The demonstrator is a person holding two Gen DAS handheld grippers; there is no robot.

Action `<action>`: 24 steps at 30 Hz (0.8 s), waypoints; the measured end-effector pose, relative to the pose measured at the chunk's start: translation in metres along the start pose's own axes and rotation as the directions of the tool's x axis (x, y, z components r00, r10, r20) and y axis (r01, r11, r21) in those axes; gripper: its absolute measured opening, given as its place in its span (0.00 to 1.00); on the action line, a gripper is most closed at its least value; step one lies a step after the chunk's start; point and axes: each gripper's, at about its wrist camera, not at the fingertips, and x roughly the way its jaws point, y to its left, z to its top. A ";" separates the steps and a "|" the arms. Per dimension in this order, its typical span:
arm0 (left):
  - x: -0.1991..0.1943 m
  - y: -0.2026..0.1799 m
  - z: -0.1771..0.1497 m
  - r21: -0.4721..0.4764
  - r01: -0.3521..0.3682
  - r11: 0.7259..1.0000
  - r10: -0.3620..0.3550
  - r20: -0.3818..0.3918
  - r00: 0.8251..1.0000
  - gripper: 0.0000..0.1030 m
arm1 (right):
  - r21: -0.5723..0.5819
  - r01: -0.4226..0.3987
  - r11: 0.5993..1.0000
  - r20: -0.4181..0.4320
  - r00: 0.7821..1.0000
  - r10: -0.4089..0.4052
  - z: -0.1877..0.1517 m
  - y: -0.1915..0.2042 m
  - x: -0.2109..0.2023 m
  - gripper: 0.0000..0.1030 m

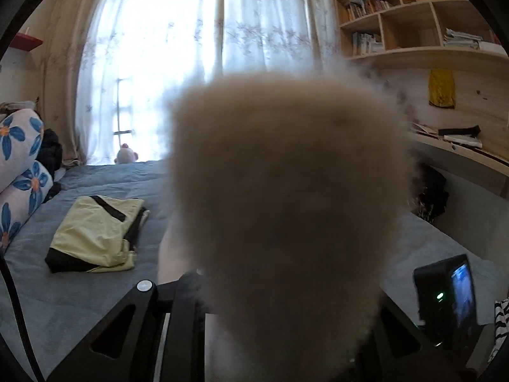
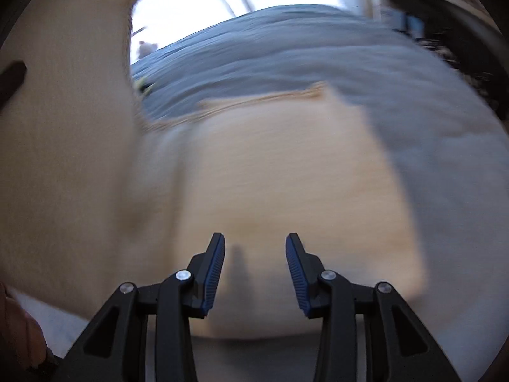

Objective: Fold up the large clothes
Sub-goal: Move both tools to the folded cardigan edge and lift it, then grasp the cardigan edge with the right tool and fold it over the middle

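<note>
A fuzzy cream garment [image 1: 286, 197] fills the middle of the left wrist view, bunched right in front of the lens and hiding my left gripper's fingertips; only the black finger bases show at the bottom, closed in on the cloth. In the right wrist view the same cream garment [image 2: 286, 175] lies partly spread on the blue bed [image 2: 413, 79], with one part lifted at the left [image 2: 63, 127]. My right gripper [image 2: 255, 267] is open and empty just above the garment's near edge. This view is motion-blurred.
A folded pale yellow and black garment [image 1: 95, 235] lies on the bed [image 1: 95, 302] to the left. Flowered pillows [image 1: 22, 172] line the left edge. A phone on a stand [image 1: 448, 299] stands at the right. Curtained window, shelves and a desk lie beyond.
</note>
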 end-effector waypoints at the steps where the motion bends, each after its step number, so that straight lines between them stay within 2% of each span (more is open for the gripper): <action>1: 0.011 -0.015 -0.004 0.011 0.020 1.000 -0.020 -0.021 1.000 0.18 | 0.031 0.022 0.999 0.010 1.000 -0.022 0.001 -0.018 -0.007 0.39; 4: 0.045 -0.058 -0.029 0.059 0.076 0.995 -0.068 -0.118 0.991 0.18 | 0.100 0.103 0.990 0.025 0.994 -0.106 -0.001 -0.063 -0.020 0.39; 7: 0.086 -0.093 -0.073 0.097 0.119 0.988 -0.087 -0.286 0.954 0.18 | 0.155 0.158 0.975 -0.002 0.987 -0.159 -0.008 -0.096 -0.021 0.39; 8: 0.093 -0.102 -0.087 0.127 0.120 0.985 -0.076 -0.308 0.948 0.18 | 0.165 0.162 0.973 -0.010 0.987 -0.162 -0.008 -0.101 -0.020 0.39; 11: 0.089 -0.120 -0.104 0.242 0.086 0.966 -0.017 -0.274 0.962 0.19 | 0.174 0.166 0.971 -0.039 0.986 -0.162 -0.016 -0.110 -0.014 0.39; 13: 0.089 -0.116 -0.100 0.227 0.096 0.969 -0.027 -0.288 0.957 0.20 | 0.180 0.153 0.972 -0.054 0.988 -0.145 -0.017 -0.111 -0.011 0.39; 14: 0.089 -0.112 -0.098 0.210 0.106 0.972 -0.038 -0.304 0.952 0.24 | 0.183 0.141 0.973 -0.057 0.990 -0.133 -0.018 -0.111 -0.010 0.39; 16: 0.088 -0.109 -0.090 0.180 0.140 0.974 -0.072 -0.336 0.939 0.40 | 0.183 0.126 0.975 -0.055 0.992 -0.118 -0.018 -0.113 -0.010 0.39; 18: 0.079 -0.111 -0.082 0.161 0.184 0.970 -0.114 -0.367 0.923 0.77 | 0.172 0.117 0.978 -0.040 0.993 -0.112 -0.015 -0.109 -0.013 0.39; 20: 0.060 -0.111 -0.081 0.160 0.210 0.965 -0.141 -0.362 0.922 0.82 | 0.160 0.114 0.980 -0.025 0.993 -0.111 -0.012 -0.108 -0.017 0.39; 22: 0.042 -0.111 -0.075 0.172 0.242 0.955 -0.166 -0.368 0.915 0.82 | 0.152 0.108 0.982 -0.012 0.994 -0.108 -0.010 -0.106 -0.024 0.39; 24: 0.025 -0.109 -0.068 0.174 0.249 0.953 -0.173 -0.364 0.915 0.82 | 0.151 0.098 0.984 0.004 0.995 -0.100 -0.007 -0.104 -0.033 0.39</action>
